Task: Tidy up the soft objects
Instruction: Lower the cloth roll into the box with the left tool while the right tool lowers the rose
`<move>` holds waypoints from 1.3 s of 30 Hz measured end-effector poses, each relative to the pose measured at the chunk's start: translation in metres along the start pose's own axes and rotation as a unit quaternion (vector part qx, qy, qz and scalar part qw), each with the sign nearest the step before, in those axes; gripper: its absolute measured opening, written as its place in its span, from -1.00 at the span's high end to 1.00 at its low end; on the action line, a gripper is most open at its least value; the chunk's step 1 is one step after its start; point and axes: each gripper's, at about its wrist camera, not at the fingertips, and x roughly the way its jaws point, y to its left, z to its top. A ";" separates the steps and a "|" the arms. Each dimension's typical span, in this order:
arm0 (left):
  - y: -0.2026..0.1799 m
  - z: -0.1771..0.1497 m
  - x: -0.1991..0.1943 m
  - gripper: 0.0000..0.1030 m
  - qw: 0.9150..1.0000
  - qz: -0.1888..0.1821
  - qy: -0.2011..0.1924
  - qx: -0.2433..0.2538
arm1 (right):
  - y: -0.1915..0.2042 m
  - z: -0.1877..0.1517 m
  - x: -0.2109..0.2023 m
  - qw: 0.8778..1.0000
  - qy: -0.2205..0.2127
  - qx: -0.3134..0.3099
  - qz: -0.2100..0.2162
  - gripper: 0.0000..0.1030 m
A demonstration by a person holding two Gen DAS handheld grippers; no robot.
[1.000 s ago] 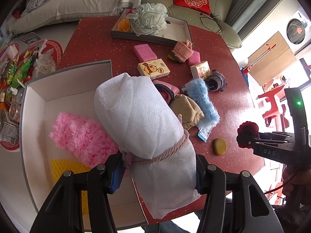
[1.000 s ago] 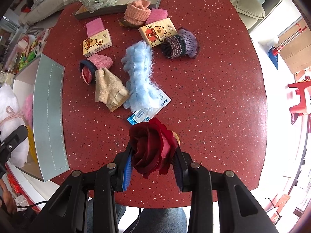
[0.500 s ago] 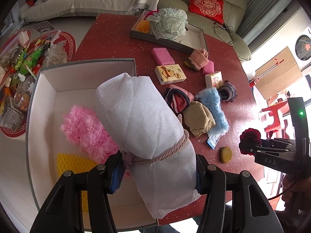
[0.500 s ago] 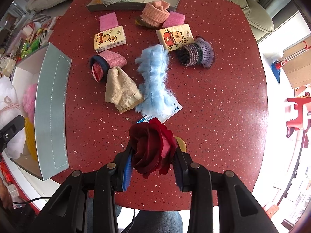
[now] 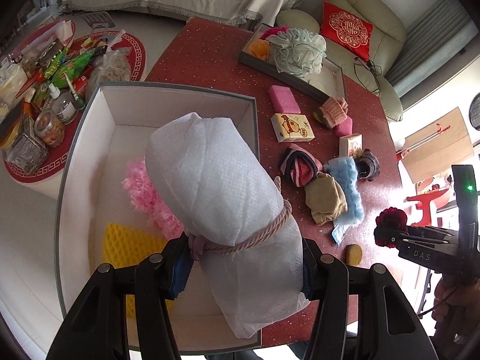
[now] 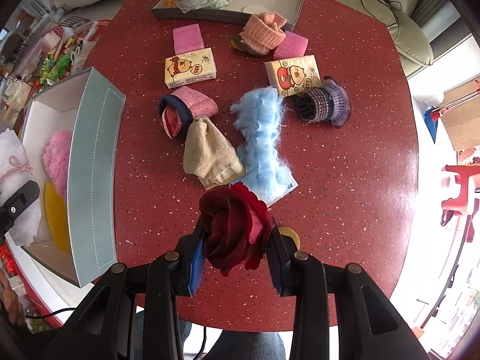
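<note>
Setting: living room with sofas; a speckled red table (image 5: 210, 51) carries the clutter, and floor goods lie to the left.
Left wrist view, grip: the left gripper (image 5: 244, 265) has its fingers pinching a white wrapped bundle (image 5: 216, 186) tied with a pink cord, one pad on each side.
Left wrist view, bundle's place: raised over the open white box (image 5: 90, 138), not set down.
Left wrist view, box contents: a pink fluffy piece (image 5: 147, 198) and a yellow sponge (image 5: 126, 246) lie inside.
Left wrist view, far tray: a grey tray (image 5: 336, 69) holds a pale green bath pouf (image 5: 297, 49).
Right wrist view, grip: the right gripper (image 6: 237, 258) is clamped on a dark red fabric rose (image 6: 234, 228), fingers pressed into its petals.
Right wrist view, rose's place: held above the table's near edge, well apart from the box.
Right wrist view, loose items: a beige sock (image 6: 210, 153), blue fluffy piece (image 6: 261, 138), pink-and-navy sock (image 6: 186, 111), purple knit sock (image 6: 324, 105), peach sock (image 6: 264, 34), two pink sponges and two tissue packs.
Progress: early to middle, I judge; two items boxed, two in hand, most of the pile unsorted.
</note>
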 end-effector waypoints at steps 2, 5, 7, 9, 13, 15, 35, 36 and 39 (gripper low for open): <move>0.005 0.000 -0.001 -0.12 1.000 0.002 -0.001 -0.010 | 0.004 0.003 -0.001 1.000 -0.001 -0.004 0.004 0.24; 0.013 -0.001 -0.004 -0.12 1.000 0.005 -0.004 -0.021 | 0.014 0.008 -0.004 1.000 -0.002 -0.015 0.009 0.24; 0.018 -0.001 -0.005 -0.12 1.000 0.008 -0.005 -0.026 | 0.021 0.011 -0.005 1.000 -0.005 -0.022 0.012 0.24; 0.024 -0.002 -0.006 -0.12 0.999 0.010 -0.004 -0.032 | 0.031 0.015 -0.007 0.999 -0.008 -0.032 0.016 0.24; 0.037 -0.004 -0.007 -0.12 0.999 0.021 -0.005 -0.042 | 0.049 0.021 -0.012 0.998 -0.014 -0.052 0.025 0.24; 0.043 -0.006 -0.008 -0.12 0.999 0.026 -0.006 -0.047 | 0.059 0.025 -0.016 0.997 -0.018 -0.063 0.030 0.24; 0.083 -0.016 -0.020 -0.12 0.993 0.055 -0.017 -0.099 | 0.152 0.048 -0.031 0.984 -0.029 -0.153 0.082 0.24; 0.084 -0.016 -0.021 -0.12 0.993 0.056 -0.017 -0.100 | 0.157 0.047 -0.032 0.984 -0.030 -0.158 0.083 0.24; 0.089 -0.017 -0.021 -0.12 0.992 0.063 -0.018 -0.106 | 0.172 0.048 -0.029 0.981 -0.024 -0.171 0.091 0.24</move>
